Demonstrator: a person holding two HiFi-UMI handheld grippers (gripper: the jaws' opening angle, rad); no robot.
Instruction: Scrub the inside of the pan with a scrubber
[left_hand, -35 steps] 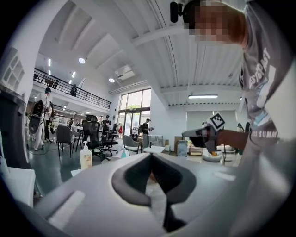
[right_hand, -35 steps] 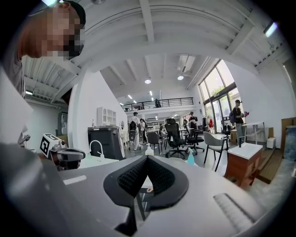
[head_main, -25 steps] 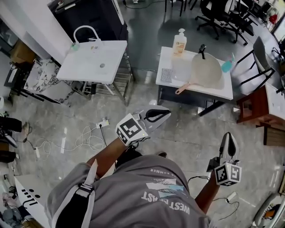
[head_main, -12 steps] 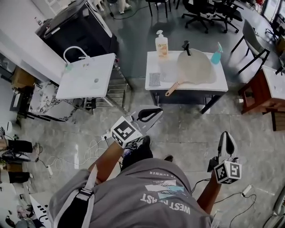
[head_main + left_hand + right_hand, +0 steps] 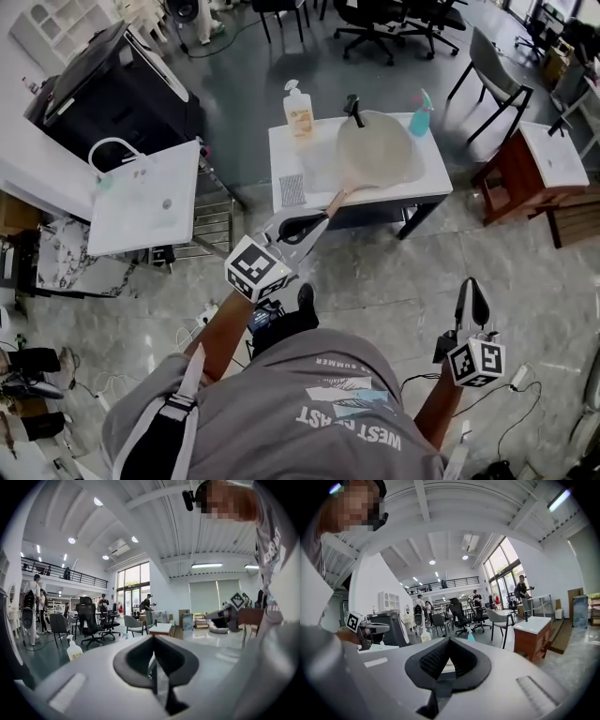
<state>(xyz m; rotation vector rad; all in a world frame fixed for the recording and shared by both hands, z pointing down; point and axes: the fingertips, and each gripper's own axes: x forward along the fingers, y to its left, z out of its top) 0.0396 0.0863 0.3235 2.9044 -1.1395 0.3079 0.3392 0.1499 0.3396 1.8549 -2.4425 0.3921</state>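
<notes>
A beige pan (image 5: 377,145) with a copper-coloured handle (image 5: 335,200) lies on the white sink table (image 5: 436,183) ahead of me. A grey mesh scrubber (image 5: 292,189) lies flat at the table's left end. My left gripper (image 5: 317,223) (image 5: 153,644) is shut and empty, its tips just short of the table's front edge, near the pan handle. My right gripper (image 5: 472,298) (image 5: 449,645) hangs lower at the right, over the floor, shut with nothing in it.
A soap pump bottle (image 5: 298,101), a black tap (image 5: 352,105) and a blue spray bottle (image 5: 421,114) stand along the table's far side. A second white sink table (image 5: 141,202) is at the left, a wooden side table (image 5: 539,159) at the right. Cables (image 5: 516,403) lie on the floor.
The sink table with the pan has drawn nearer in the head view. My left gripper has advanced to the table's front edge, and the right one trails behind. Both stay shut.
</notes>
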